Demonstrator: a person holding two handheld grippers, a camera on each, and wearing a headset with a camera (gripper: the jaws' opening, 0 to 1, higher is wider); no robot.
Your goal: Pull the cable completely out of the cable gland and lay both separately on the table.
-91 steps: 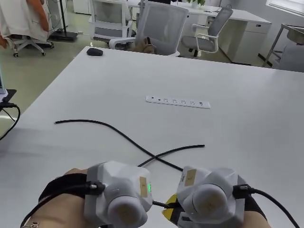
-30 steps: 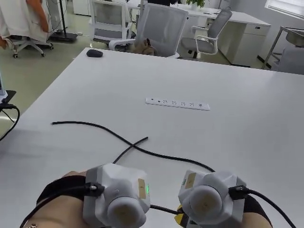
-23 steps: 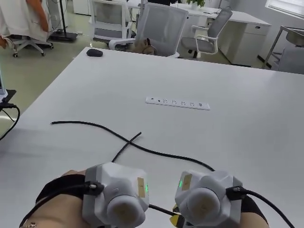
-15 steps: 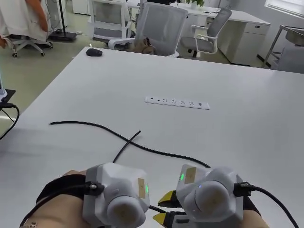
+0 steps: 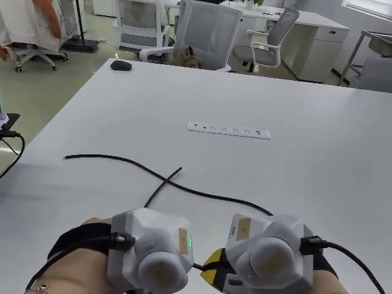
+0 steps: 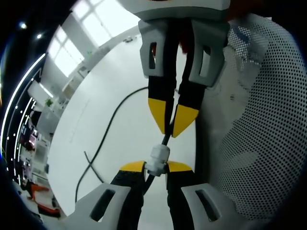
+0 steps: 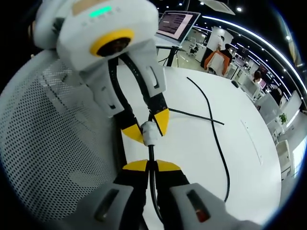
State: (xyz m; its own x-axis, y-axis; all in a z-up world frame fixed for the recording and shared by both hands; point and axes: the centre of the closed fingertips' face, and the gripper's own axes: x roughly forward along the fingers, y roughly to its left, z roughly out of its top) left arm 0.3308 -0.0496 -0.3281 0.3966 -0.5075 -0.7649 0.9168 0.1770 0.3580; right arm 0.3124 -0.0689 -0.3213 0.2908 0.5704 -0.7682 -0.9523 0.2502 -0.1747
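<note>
Separation not yet done, by the look of the grips. Clamps the white cable gland point(image 6: 157, 159) in the left gripper point(image 6: 156, 166), jaws narrowed onto its body, evidently as a fixed anchor. Pinches the black cable point(image 5: 208, 196) in the right gripper point(image 7: 152, 166), jaws all but closed on it just beside the gland, so that a pull would run straight along the bore rather than bend the cable at the mouth. Sets the two grippers tip to tip, low over the near edge of the table point(image 5: 294, 92) (a short span between them, less room to kink). Leaves the rest of the cable slack on the table, crossing itself once, well short of the power strip point(image 5: 228, 130). Counts as threaded for now, with nothing yet laid down separately.
</note>
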